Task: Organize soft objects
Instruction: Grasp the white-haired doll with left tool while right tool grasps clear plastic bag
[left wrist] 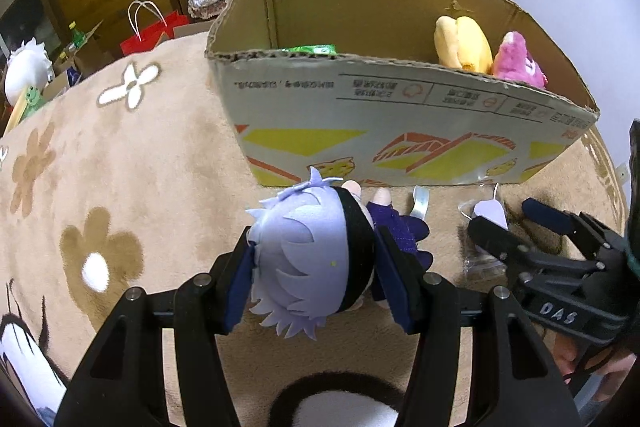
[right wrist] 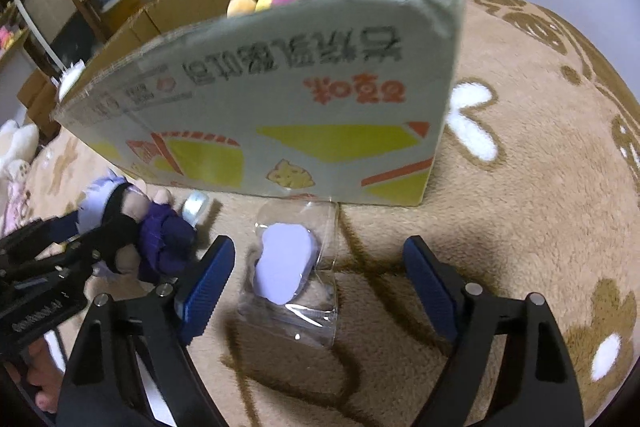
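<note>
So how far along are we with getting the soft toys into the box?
Done: a yellow plush and a pink plush already sit in the cardboard box. In hand: the left tongs are shut on the purple-haired doll, not yet boxed. Left: the clear packet on the blanket, with the right tongs open around it, not gripping.

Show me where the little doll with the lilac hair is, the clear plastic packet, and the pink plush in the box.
lilac-haired doll (left wrist: 304, 259), left wrist view, on its hair.
clear plastic packet (right wrist: 282, 267), right wrist view, on the lilac card inside.
pink plush (left wrist: 518, 61), left wrist view, on its body.
</note>
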`<state>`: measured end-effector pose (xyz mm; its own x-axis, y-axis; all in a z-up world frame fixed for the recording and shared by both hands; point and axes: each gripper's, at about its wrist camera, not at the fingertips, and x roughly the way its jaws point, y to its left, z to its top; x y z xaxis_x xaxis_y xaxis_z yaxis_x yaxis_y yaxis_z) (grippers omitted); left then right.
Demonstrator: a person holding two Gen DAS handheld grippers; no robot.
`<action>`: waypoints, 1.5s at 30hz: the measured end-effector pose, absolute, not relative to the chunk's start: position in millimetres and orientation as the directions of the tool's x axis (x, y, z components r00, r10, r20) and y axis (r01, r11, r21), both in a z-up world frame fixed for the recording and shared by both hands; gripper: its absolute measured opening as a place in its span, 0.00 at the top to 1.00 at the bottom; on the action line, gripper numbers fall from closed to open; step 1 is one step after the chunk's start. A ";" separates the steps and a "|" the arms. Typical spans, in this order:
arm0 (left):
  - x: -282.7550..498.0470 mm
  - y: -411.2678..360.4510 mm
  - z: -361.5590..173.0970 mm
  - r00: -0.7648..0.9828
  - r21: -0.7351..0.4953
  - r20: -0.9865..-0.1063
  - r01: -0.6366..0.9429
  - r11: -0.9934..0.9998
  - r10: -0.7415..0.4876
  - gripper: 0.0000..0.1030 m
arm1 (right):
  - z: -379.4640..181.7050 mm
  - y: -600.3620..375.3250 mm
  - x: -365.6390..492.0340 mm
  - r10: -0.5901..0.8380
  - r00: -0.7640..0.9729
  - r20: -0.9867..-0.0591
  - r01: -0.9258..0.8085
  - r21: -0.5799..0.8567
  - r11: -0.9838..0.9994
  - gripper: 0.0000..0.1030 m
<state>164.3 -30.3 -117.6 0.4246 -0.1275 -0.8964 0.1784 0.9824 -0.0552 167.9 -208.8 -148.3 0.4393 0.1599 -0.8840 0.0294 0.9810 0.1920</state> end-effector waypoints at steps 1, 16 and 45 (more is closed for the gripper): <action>165.1 -28.3 -119.3 0.420 -0.061 -0.898 0.174 0.983 -0.130 0.45 | -149.8 -206.3 168.4 0.149 0.437 -0.887 0.027 0.179 0.984 0.13; 187.0 -14.3 -128.0 0.386 -0.090 -0.911 0.158 0.983 -0.146 0.45 | -154.9 -175.1 170.8 0.044 0.426 -0.904 0.014 0.056 0.998 0.21; 133.6 -13.0 -83.4 0.532 -0.076 -0.832 0.172 0.982 -0.158 0.47 | -83.2 -202.2 120.3 0.096 0.558 -0.824 -0.005 0.112 0.994 0.62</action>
